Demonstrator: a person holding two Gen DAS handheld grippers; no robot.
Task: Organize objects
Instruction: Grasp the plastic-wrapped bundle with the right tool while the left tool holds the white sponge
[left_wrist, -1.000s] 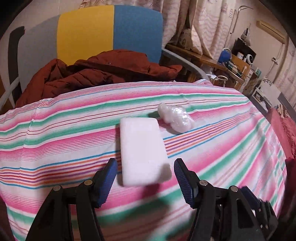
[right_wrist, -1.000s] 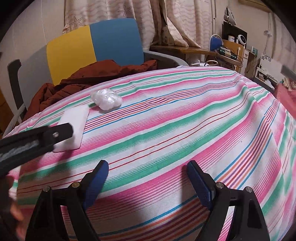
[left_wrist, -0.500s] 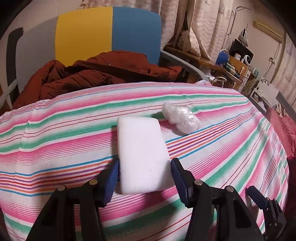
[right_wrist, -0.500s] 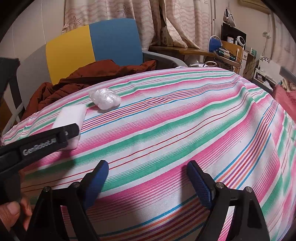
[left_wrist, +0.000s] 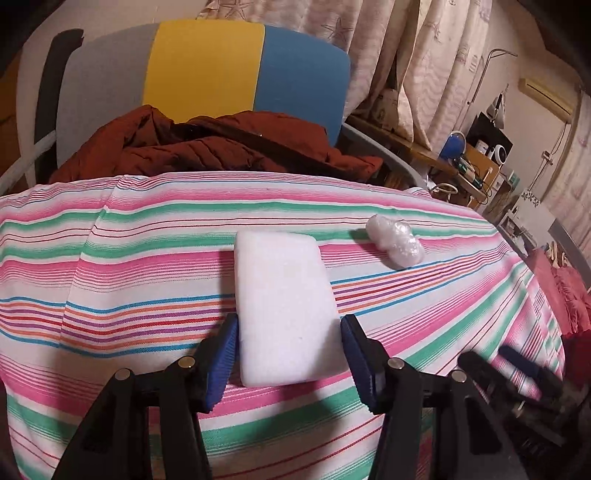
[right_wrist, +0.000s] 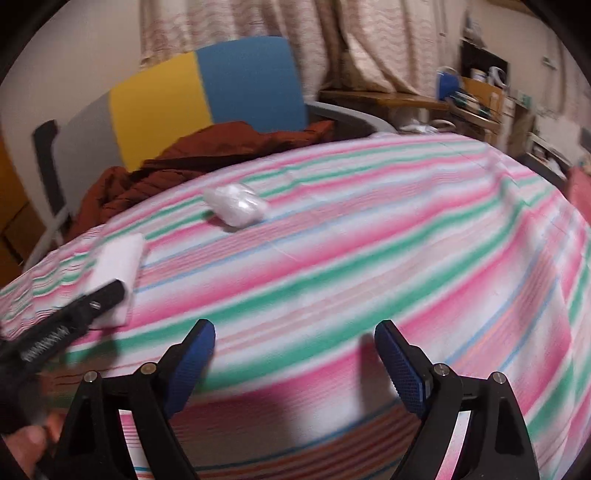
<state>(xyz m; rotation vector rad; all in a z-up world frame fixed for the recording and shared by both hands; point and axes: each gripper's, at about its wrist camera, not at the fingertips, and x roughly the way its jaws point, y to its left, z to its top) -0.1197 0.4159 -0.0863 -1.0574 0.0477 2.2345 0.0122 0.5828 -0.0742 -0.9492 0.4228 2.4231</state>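
— While we look along the left gripper (left_wrist: 288, 354), where does the block (left_wrist: 286, 306) lie?

— Flat on the striped cloth (left_wrist: 129, 266), its near end between our blue pads (left_wrist: 223, 363). We have just been closing the jaws, and now they clamp its two long sides.

— And the right gripper (right_wrist: 295, 363)?

— We hold it wide apart over bare cloth, with nothing between. The wrapped bundle (right_wrist: 236, 205) sits beyond the block, well apart from both.

Both wrist cameras look forward and down over their own jaws, close above the striped cloth (left_wrist: 147, 258). Both views share the white block (left_wrist: 284, 306), the crumpled plastic wad (right_wrist: 236, 203) and, at 12 o'clock, the yellow-and-blue chair (right_wrist: 207, 92).
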